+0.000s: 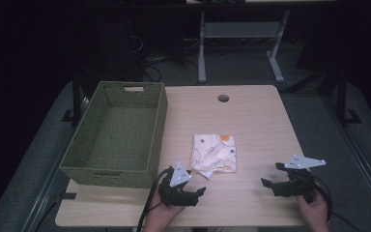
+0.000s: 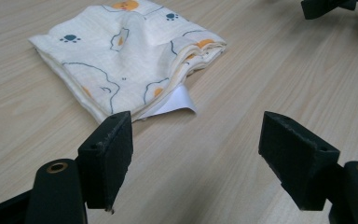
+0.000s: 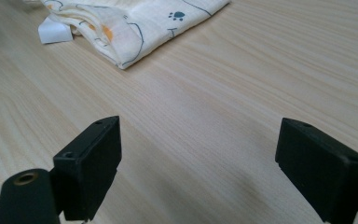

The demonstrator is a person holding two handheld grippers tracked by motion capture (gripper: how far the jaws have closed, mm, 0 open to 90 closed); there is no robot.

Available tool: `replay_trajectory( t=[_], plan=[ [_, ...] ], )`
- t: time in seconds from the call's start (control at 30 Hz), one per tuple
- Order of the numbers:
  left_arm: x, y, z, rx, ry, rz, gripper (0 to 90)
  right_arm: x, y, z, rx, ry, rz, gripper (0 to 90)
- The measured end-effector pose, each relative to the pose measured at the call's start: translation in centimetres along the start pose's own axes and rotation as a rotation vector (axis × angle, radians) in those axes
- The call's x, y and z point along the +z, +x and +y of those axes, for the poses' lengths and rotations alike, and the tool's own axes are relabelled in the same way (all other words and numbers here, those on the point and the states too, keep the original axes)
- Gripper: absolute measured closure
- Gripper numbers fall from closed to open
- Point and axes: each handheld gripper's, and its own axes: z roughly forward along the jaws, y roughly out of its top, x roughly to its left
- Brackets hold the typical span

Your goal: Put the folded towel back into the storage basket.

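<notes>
On the tabletop (image 1: 251, 121), beside the green wicker basket (image 1: 113, 169), lies the folded paw-print cloth (image 1: 214, 152). Both my left gripper (image 1: 193, 191) and right gripper (image 1: 269, 180) hover with fingers spread wide, empty. Looks like approach stage; next I'd pinch the cloth's near edge.

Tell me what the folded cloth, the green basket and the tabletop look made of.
Folded cloth: thin, soft woven cotton or muslin by the look, matte, cream with printed paws; a fine weave grid and layered edges show. Green basket: woven, matte, wicker or paper rope; which one is unclear. Tabletop: pale wood grain, smooth, likely laminate.
</notes>
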Motion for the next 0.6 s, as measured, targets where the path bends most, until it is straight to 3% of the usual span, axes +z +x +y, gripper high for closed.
replay_trajectory(
  t=[0.33,0.47,0.6],
  plan=[
    [0.5,-0.1,0.5,0.035,0.031,-0.044,26.3,-0.2,0.0,0.0,0.013,-0.014,-0.010,14.0],
    [0.9,0.5,2.2,0.083,0.063,-0.083,26.4,-0.1,0.0,0.0,0.014,-0.010,-0.013,13.9],
    [1.2,1.0,3.5,0.113,0.085,-0.074,26.3,-0.2,0.0,0.0,0.013,-0.011,-0.011,13.9]
  ],
)
